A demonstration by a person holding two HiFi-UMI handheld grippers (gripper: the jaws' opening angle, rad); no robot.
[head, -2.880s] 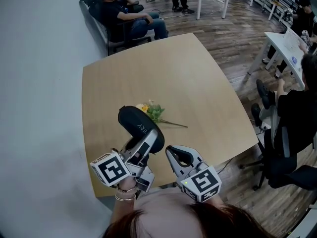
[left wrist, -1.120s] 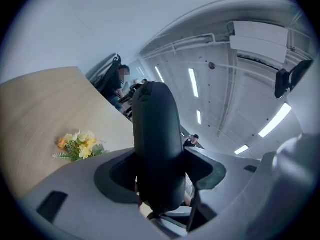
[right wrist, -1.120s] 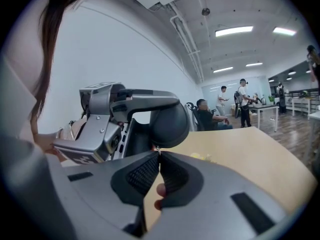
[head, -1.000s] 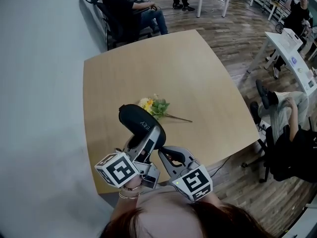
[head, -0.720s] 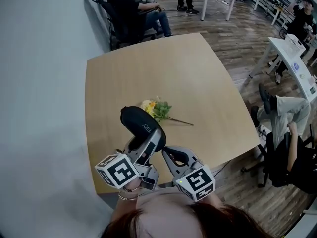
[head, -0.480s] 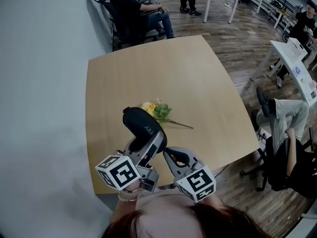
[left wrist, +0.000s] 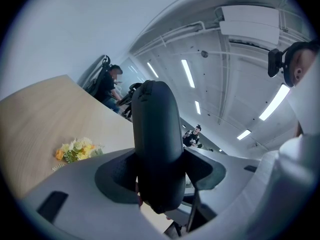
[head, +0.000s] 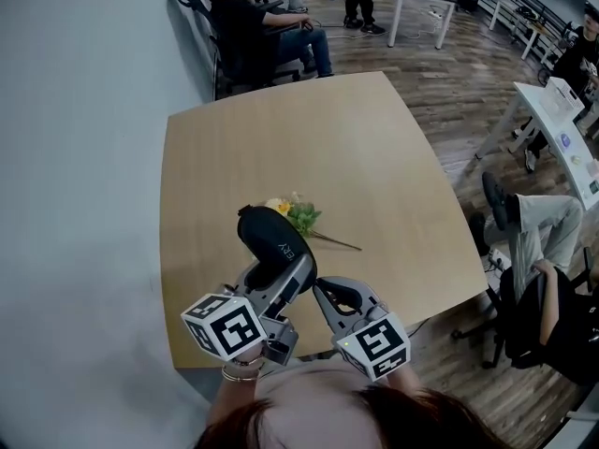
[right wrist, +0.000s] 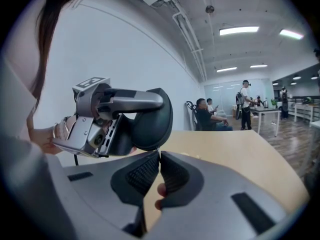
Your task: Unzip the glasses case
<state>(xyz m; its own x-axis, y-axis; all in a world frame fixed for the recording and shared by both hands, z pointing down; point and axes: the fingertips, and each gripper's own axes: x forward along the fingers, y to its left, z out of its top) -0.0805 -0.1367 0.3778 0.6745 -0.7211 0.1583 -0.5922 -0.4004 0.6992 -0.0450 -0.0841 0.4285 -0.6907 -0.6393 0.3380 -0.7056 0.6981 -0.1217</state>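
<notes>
A black oval glasses case (head: 274,243) is held up above the wooden table (head: 374,148) by my left gripper (head: 285,276), whose jaws clamp its lower end from both sides. In the left gripper view the case (left wrist: 156,139) stands upright between the pads and fills the middle. My right gripper (head: 320,290) sits just right of the case's lower end. In the right gripper view its jaws (right wrist: 159,160) are pressed together right under the case (right wrist: 150,116), with a thin zipper pull (right wrist: 159,153) pinched at their tips.
A small bunch of yellow and white flowers (head: 295,215) lies on the table behind the case. A seated person (head: 253,26) is beyond the far table edge. Another person sits on an office chair (head: 533,279) at the right. A grey wall runs along the left.
The right gripper has edged slightly to the right, away from the left gripper. The case stays clamped in the left gripper. The head view has drifted a little.
</notes>
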